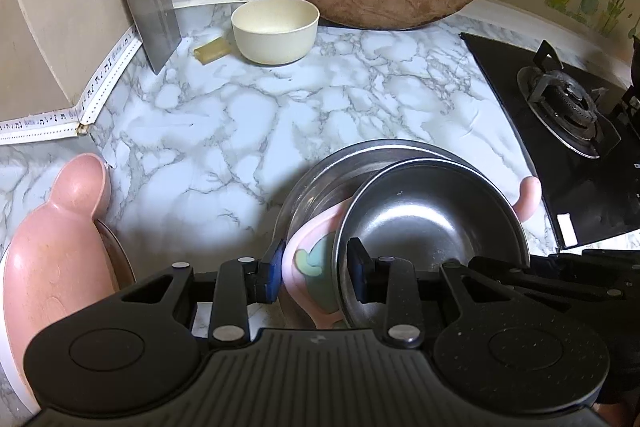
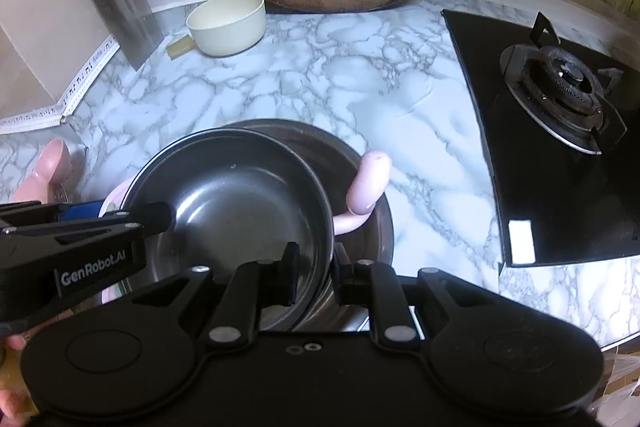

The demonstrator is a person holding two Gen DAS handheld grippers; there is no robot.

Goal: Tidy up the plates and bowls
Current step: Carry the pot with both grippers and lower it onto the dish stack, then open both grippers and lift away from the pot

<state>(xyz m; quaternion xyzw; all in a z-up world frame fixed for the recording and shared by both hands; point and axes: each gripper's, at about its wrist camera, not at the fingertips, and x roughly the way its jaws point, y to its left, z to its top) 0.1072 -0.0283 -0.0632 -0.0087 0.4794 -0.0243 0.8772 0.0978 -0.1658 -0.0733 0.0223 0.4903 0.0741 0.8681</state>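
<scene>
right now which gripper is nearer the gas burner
right. the right gripper clamps the steel bowl rim on the gas burner side; the left gripper holds the opposite side

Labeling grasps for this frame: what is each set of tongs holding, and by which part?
Right tongs: shut on the near rim of the small steel bowl. Left tongs: closed across that bowl's left rim and the pink dish beneath it; which one they grip is unclear.
</scene>
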